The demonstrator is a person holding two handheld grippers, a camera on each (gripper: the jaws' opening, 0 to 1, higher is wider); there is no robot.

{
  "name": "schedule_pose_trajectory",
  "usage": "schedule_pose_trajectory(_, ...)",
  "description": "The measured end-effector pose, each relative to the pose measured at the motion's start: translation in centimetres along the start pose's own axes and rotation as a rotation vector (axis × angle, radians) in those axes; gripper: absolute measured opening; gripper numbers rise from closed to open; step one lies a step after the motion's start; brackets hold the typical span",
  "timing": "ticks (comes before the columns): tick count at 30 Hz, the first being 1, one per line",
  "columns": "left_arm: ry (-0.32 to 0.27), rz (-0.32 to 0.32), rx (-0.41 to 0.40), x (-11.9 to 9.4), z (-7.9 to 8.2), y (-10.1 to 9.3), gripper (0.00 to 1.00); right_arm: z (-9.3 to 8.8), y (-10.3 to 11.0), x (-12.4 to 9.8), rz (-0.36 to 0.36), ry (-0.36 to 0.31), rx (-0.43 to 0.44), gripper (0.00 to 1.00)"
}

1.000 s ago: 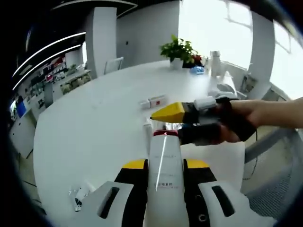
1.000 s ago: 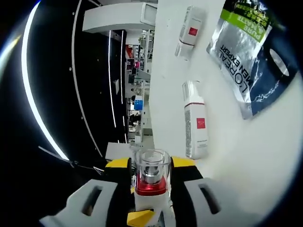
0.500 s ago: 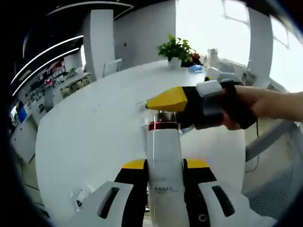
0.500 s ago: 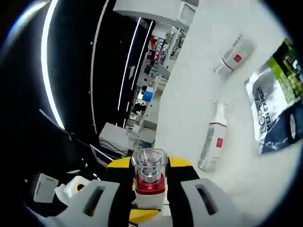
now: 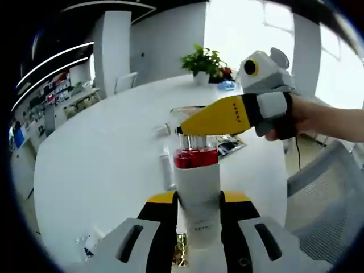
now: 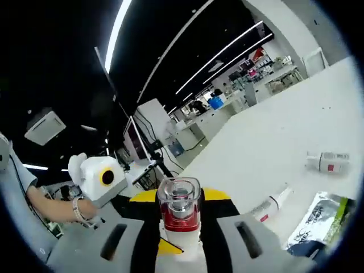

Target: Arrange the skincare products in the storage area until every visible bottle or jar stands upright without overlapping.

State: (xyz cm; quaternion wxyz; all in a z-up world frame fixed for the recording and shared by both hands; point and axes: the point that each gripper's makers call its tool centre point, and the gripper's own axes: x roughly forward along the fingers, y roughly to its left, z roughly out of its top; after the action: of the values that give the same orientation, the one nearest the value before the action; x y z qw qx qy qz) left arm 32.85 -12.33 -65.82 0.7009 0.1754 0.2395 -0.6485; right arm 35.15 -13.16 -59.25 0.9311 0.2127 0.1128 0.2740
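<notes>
A white pump bottle [image 5: 196, 182] with a red collar and a clear cap is held off the table by both grippers. My left gripper [image 5: 197, 199] is shut on its white body. My right gripper [image 5: 190, 128] reaches in from the right, held by a hand, with its yellow jaws at the cap. In the right gripper view the right gripper [image 6: 180, 196] is shut on the clear cap, above the bottle's red collar [image 6: 180, 220]. A white tube [image 5: 166, 168] [image 6: 273, 203] and a small white bottle [image 6: 327, 162] [image 5: 163, 129] lie flat on the table.
The round white table [image 5: 102, 165] stretches ahead. A silver and green sachet [image 6: 315, 224] [image 5: 227, 147] lies near the tube. A potted plant [image 5: 207, 60] stands at the far edge. Small packets [image 5: 91, 242] lie at the near left. A person's hand [image 6: 62, 207] is at the left.
Both hands have turned with the bottle held throughout. The right gripper view has rolled until the table lies level. In the left gripper view the right gripper has risen and the bottle looks shorter.
</notes>
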Motion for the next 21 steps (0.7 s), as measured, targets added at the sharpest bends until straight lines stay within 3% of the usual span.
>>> schedule_pose_trajectory(8, -0.006, -0.04, 0.003, 0.7, 0.0, -1.2, 0.27, -0.8, 1.3, -0.4, 0.114, 0.122, -0.178, 0.25)
schedule_pose_trajectory(14, -0.043, -0.074, 0.007, 0.7, 0.3, -1.7, 0.27, -1.0, 2.0, -1.2, 0.217, 0.135, -0.234, 0.26)
schedule_pose_trajectory(19, -0.038, -0.116, 0.02, 1.1, -0.2, -2.6, 0.27, -2.1, 2.9, -1.6, 0.299, 0.207, -0.321, 0.26)
schedule_pose_trajectory(21, -0.058, -0.149, 0.012, 1.1, 0.0, -3.0, 0.28, -2.1, 3.4, -1.6, 0.342, 0.194, -0.318, 0.26)
